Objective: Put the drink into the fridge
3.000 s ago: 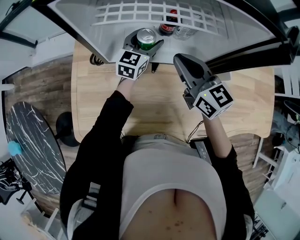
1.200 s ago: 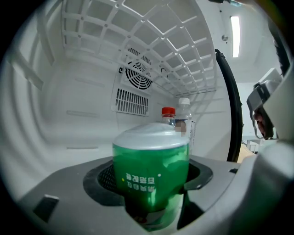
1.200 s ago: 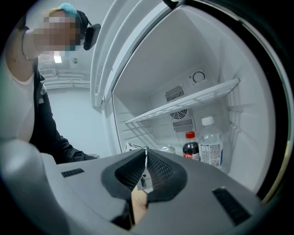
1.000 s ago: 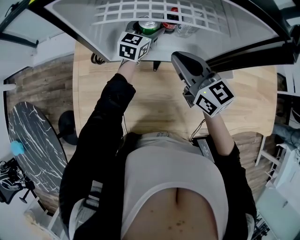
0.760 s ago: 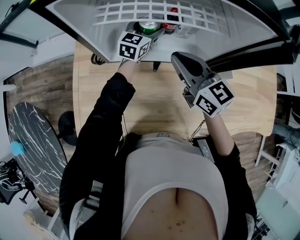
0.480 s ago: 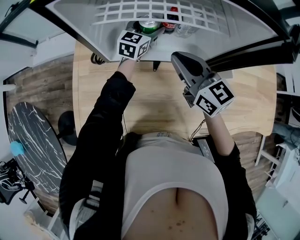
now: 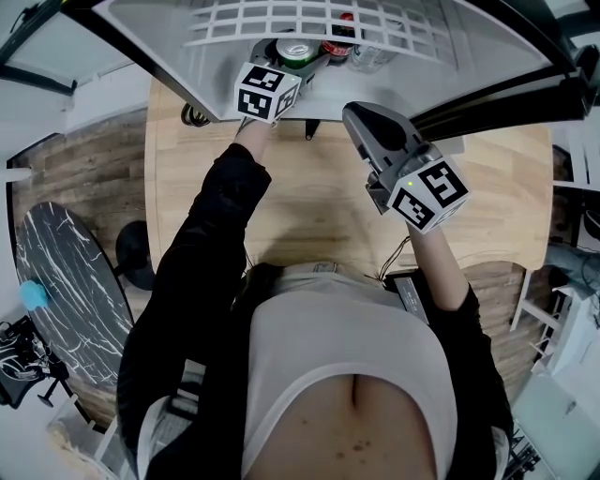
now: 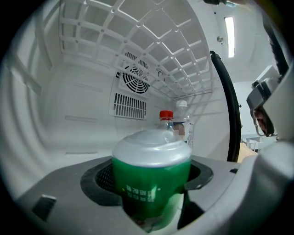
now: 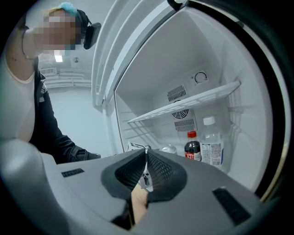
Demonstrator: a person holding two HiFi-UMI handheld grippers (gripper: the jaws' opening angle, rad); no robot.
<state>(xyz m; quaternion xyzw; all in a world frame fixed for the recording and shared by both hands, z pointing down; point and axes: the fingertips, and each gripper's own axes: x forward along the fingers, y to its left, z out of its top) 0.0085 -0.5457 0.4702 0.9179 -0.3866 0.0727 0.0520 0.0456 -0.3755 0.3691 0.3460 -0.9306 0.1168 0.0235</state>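
Inside fridge [image 8: 78,96], can [image 8: 151,172] base hidden by left gripper [image 8: 154,209]

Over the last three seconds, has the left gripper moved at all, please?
Yes. The left gripper has carried the can deeper into the fridge, up the head view: the can now reaches the wire shelf's front edge.

Quick count: three drinks total, so one green can [image 8: 151,179] and two bottles, a dark red-capped bottle [image 9: 192,149] and a clear white-capped bottle [image 9: 212,147]. There's one fridge [image 9: 183,59] with one wire shelf [image 9: 183,108] and one round fan vent [image 8: 136,79], one table [image 7: 319,206], plus two tongs, the left tongs [image 7: 292,56] and the right tongs [image 9: 146,176].
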